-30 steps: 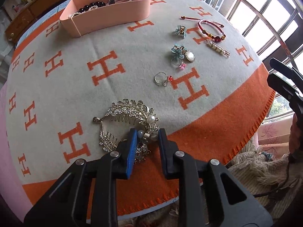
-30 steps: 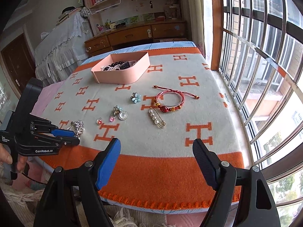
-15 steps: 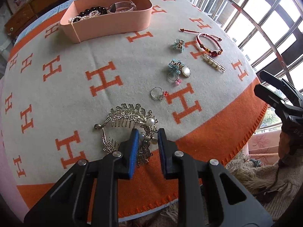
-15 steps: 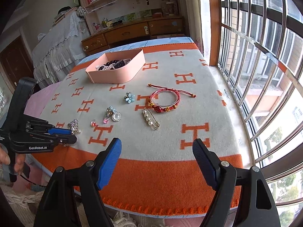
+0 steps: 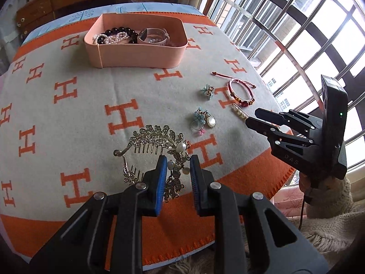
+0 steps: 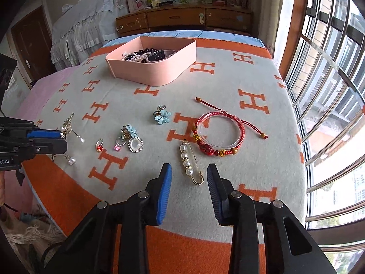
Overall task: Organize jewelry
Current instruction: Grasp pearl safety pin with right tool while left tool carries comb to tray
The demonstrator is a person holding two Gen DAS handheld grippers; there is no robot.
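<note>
The left claw is clamped on the comb, a rhinestone leaf piece with pearls, its blue pads pinching the pearl end while the leaf and teeth stick out ahead over the blanket. In the right wrist view its dangles hang clear of the cloth, so the comb looks lifted. The right claw holds nothing: its jaws have just been closing and now stand partly apart above the pin, a gold safety pin strung with pearls, whose clasp end lies between the two tips, untouched as far as I can tell.

Further out lie the bracelet, just beside the pin, the flower clip, a small cluster of charms and the ring. The pink box sits at the far side of the table, already holding beads and a watch.

Step in hand, as I judge it: one piece up, a second being approached. Next, the right claw should drop onto the pin and close across its thin body; the left should carry the comb over the box rim and release it there.
</note>
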